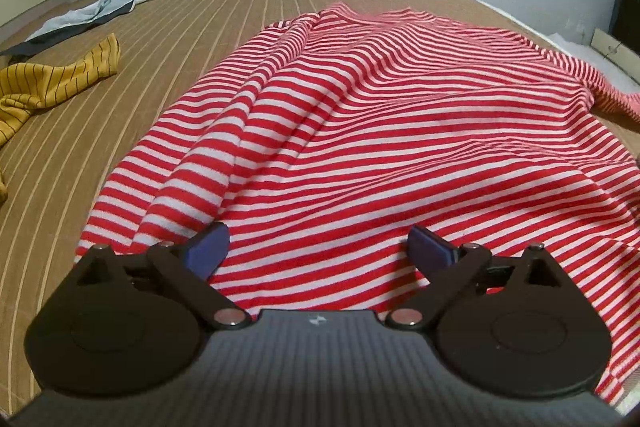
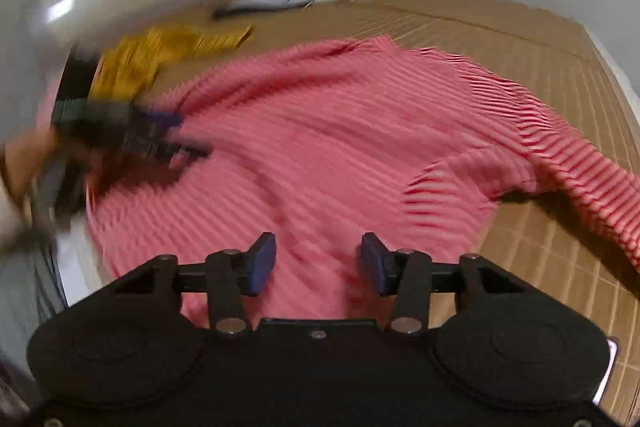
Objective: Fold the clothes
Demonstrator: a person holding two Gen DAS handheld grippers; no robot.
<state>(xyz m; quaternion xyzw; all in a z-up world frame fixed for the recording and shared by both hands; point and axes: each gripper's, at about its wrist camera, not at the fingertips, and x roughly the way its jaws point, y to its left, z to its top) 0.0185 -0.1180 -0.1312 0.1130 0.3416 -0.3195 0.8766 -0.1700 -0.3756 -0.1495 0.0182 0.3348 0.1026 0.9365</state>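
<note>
Red-and-white striped knit shirt (image 1: pixel 360 131) spread rumpled across brown striped bed mat (image 1: pixel 132 75). Left gripper (image 1: pixel 318 247) low over near hem, blue pads wide apart, nothing held. Right gripper (image 2: pixel 318 263) also parted, empty, above the hem; view blurred. Yellow pinstriped garment (image 1: pixel 52 83) and white-and-dark clothing (image 1: pixel 104 9) lying apart, farther up.

The shirt (image 1: pixel 400 131) is striped red and white (a blurred pink in the right wrist view). The bed cover (image 1: pixel 132 75) is tan with thin pale lines. At far left, a mustard-yellow garment (image 1: pixel 52 83) carries narrow dark stripes; beyond it lies white and dark cloth (image 1: pixel 104 11). Each black claw has blue pads (image 1: pixel 210 247).
</note>
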